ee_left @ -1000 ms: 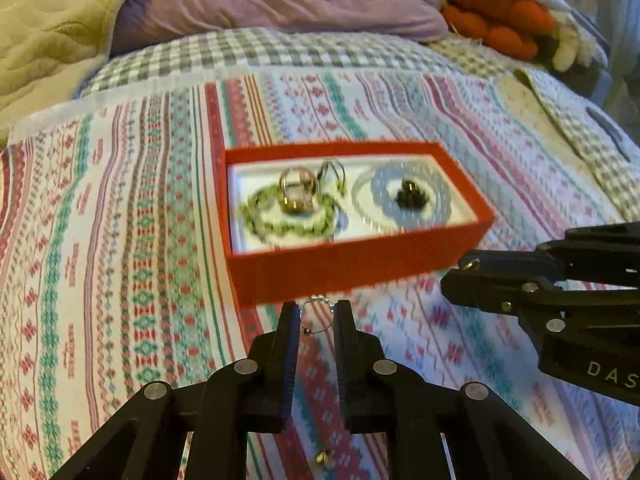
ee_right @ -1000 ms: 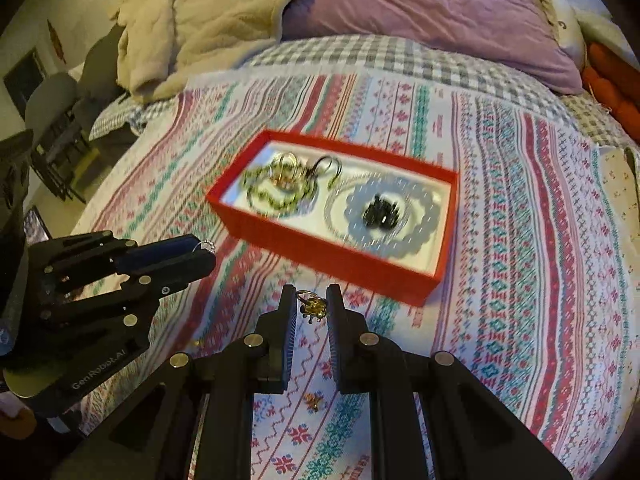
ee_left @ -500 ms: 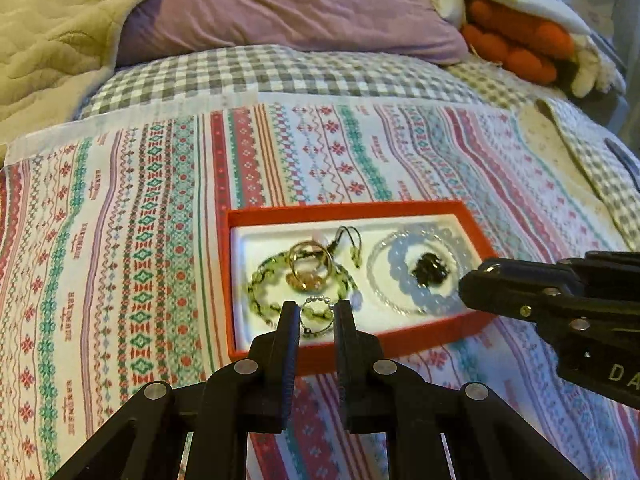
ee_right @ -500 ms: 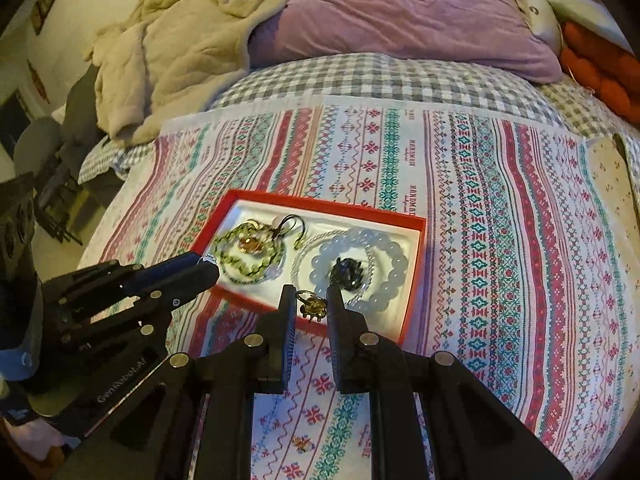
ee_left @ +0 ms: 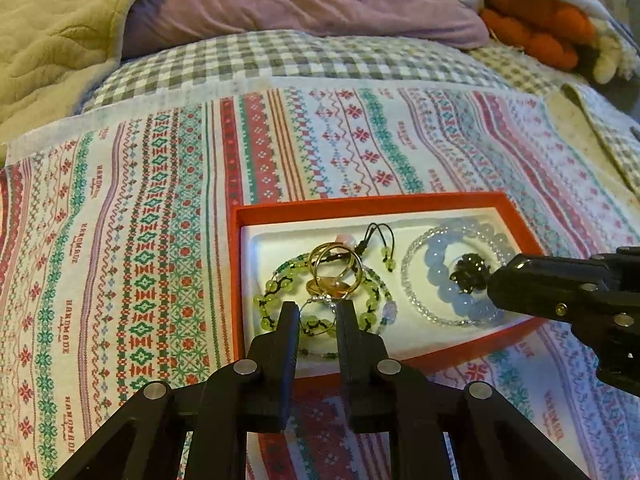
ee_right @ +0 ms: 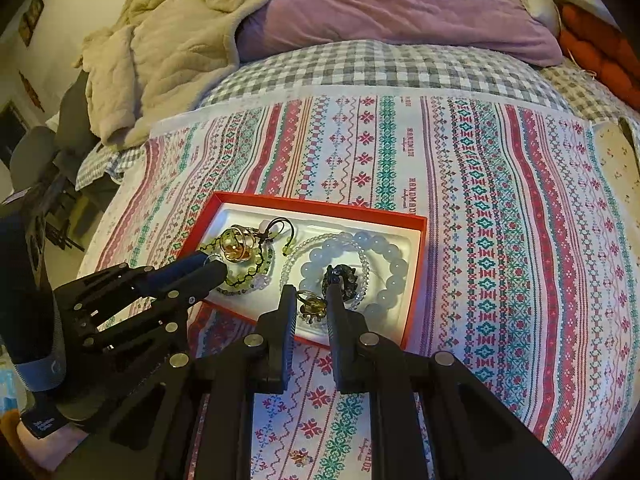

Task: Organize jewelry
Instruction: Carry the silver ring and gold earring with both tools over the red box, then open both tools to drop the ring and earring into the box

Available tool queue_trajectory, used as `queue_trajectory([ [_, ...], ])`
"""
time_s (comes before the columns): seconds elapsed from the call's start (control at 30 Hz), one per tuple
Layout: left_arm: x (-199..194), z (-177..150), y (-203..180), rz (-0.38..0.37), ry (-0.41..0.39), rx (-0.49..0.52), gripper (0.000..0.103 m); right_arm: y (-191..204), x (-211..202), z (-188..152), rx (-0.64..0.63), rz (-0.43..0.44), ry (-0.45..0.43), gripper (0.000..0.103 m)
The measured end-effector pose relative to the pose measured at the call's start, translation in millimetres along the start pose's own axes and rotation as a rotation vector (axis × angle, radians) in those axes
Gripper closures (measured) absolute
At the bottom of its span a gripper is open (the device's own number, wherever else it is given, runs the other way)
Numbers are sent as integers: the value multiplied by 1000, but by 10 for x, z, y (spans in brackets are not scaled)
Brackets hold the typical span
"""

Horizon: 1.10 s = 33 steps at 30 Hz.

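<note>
Between the tips of the left gripper hangs a thin silver ring, pinched at its sides, with the jaws narrow around it. It sits over the near-left part of the red box, just above the green bead bracelet. Just past the tips lie gold rings on that bracelet.

The right gripper clamps a small amber-stone ring between narrow jaws, over the box's near edge. Right beyond its tips sits a dark charm inside the pale blue bead bracelet.

Near the right gripper's base, a small gold piece lies on the patterned cloth. Farther off are a checked sheet, a purple pillow and a beige blanket.
</note>
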<state>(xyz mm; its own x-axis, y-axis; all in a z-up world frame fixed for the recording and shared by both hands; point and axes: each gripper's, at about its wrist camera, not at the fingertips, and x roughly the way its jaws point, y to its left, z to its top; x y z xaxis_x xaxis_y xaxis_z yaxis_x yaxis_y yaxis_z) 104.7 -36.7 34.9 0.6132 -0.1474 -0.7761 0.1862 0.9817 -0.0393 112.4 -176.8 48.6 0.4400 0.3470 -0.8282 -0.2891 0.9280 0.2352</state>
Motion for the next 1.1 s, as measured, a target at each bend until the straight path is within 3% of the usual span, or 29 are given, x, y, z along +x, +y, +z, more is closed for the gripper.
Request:
queue_trajectory([
  [0.17, -52, -14, -2, 14, -3, 19, 74, -16, 43, 14, 8, 9, 11, 88],
  [0.37, -129, -43, 15, 15, -12, 29, 65, -17, 117, 42, 25, 24, 21, 88],
  [0.83, -208, -68, -7, -1, -10, 55, 60, -16, 89, 78, 33, 42, 19, 83],
  [0.93, -227, -66, -6, -1, -16, 58, 53, -38, 32, 73, 35, 48, 13, 75],
  [1.1, -270, -71, -23, -1, -21, 55, 42, -64, -84, 53, 39, 53, 3, 74],
])
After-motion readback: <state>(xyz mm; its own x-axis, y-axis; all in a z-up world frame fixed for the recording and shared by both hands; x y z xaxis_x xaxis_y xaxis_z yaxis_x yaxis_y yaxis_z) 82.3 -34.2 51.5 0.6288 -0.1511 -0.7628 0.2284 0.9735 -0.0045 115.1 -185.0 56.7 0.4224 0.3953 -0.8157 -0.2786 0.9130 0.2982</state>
